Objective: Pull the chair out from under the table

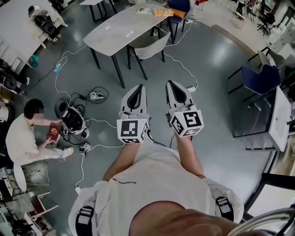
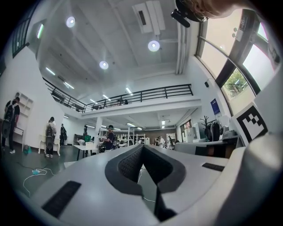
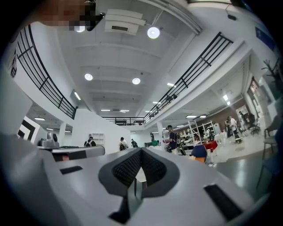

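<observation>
A grey shell chair (image 1: 150, 46) on black legs stands tucked under the near side of a long white table (image 1: 115, 30) at the top of the head view. Both grippers are held side by side in the air in front of the person, pointing toward that chair and well short of it. My left gripper (image 1: 138, 87) is shut with nothing between its jaws, and its closed dark pads (image 2: 128, 165) show in the left gripper view. My right gripper (image 1: 171, 84) is also shut and empty, its pads (image 3: 152, 170) together.
Books (image 1: 156, 11) lie on the table's far end beside a blue chair (image 1: 179, 7). White cables (image 1: 182, 64) trail over the grey floor by the chair, and gear (image 1: 73, 120) sits at the left. A person (image 1: 23, 136) sits on the floor at left. Another blue chair (image 1: 260, 79) and a white desk (image 1: 280, 117) stand at right.
</observation>
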Motion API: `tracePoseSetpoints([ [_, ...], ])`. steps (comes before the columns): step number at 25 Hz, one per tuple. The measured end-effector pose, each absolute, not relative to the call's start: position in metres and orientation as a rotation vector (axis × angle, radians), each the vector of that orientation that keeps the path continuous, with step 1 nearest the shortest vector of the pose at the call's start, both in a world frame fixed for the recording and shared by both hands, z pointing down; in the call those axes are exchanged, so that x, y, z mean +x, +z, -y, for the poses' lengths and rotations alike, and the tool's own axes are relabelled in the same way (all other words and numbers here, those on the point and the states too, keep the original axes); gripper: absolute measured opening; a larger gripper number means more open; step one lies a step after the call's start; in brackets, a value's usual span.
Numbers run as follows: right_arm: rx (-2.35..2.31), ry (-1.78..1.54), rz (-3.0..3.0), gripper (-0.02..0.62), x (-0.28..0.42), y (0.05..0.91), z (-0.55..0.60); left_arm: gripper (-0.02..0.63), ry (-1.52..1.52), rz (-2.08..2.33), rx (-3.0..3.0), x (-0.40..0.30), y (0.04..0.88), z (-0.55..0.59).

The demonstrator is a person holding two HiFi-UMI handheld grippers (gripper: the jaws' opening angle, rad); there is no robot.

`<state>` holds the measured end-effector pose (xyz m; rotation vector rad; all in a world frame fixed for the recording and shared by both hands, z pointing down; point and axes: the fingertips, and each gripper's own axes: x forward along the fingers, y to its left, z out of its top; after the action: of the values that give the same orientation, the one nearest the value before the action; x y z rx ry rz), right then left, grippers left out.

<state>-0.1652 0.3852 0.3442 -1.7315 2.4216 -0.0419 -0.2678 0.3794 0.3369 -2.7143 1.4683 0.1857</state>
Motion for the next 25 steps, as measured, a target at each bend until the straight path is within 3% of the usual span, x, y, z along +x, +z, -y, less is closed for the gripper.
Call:
tracePoseSetpoints([
  [9,-1.775,-0.041,-2.427,0.012,-0.120,0.365,-0.308,0.003,0.183,-1.474,-2.738,-0.225,0.358,-0.295],
  [25,-1.850,-0.006,-2.409,0.012,-0.035,0.333,-0.054,0.003,0.249,-1.432,-2.796,-0.139,0.332,-0.035],
])
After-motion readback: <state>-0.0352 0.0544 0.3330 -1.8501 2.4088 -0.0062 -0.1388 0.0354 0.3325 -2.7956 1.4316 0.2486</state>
